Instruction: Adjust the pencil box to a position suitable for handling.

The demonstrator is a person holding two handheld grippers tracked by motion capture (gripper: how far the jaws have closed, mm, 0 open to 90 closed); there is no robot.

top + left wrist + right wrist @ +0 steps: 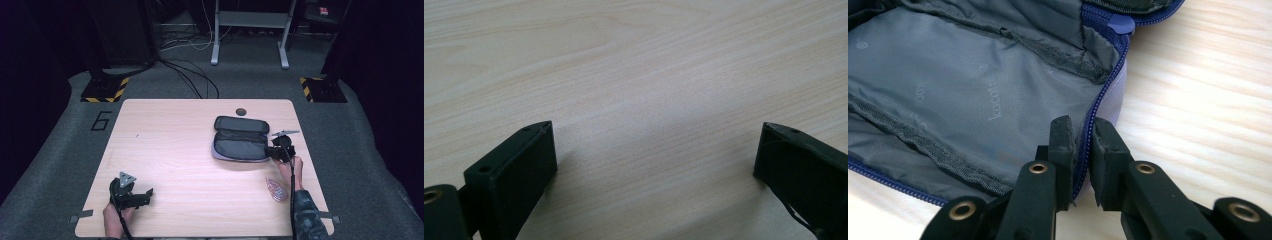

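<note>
Right gripper (1079, 131) pinching zippered rim of open pouch (973, 95), jaws nearly together, one inside grey lining, one outside. Pouch lies unzipped on wooden table (175, 150), right half, toward far edge. Small pinkish wrapper (276, 189) near right forearm. Left gripper (654, 150) spread wide over bare wood, near corner.

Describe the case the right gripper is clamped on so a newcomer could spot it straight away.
On the light wooden table, look at the far right part. There lies an open zip case, grey lining up, blue zipper edge pinched by the right gripper. The flat pinkish packet nearer the person is far smaller.
</note>
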